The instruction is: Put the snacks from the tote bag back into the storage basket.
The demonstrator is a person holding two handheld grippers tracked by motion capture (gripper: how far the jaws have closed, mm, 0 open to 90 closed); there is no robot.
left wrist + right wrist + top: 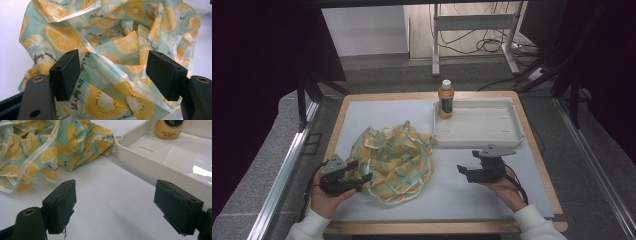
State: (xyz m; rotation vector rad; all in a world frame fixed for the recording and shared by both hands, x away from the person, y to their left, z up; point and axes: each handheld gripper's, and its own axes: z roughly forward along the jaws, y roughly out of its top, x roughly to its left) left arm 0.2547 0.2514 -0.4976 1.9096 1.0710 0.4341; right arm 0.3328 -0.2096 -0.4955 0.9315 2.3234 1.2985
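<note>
resting at the left edge of the crumpled mint-green fabric printed with orange slices and trimmed in pale ribbon (394, 160), the left gripper (360, 170) has its jaws spread wide apart with nothing between them. in the left gripper view that cloth (112, 50) sits straight ahead of the open jaws and partly under them, with a pale ribbon hem (110, 63) running diagonally across the gap from the upper left toward the lower right. the heap itself lies on the white mat (462, 195), left of the shallow white plastic tray (512, 137), and its folds give it no clear long axis; it spreads roughly as wide as it is deep.

right of the cloth, the right gripper (463, 171) hovers over bare mat, jaws also parted and empty. in the right gripper view the fabric (37, 147) is off to the upper left of its jaws, well apart from them, while the tray wall (150, 165) runs close by on the other side. a small orange bottle with a white cap (445, 100) stands upright in the tray's far left corner.

so the left gripper is plainly the nearer one to the cloth, already at its border with a hem in line with its opening. my guess is that the coming move turns on closing there, while the right gripper would need to travel left across the mat to reach the heap's near right edge.
</note>
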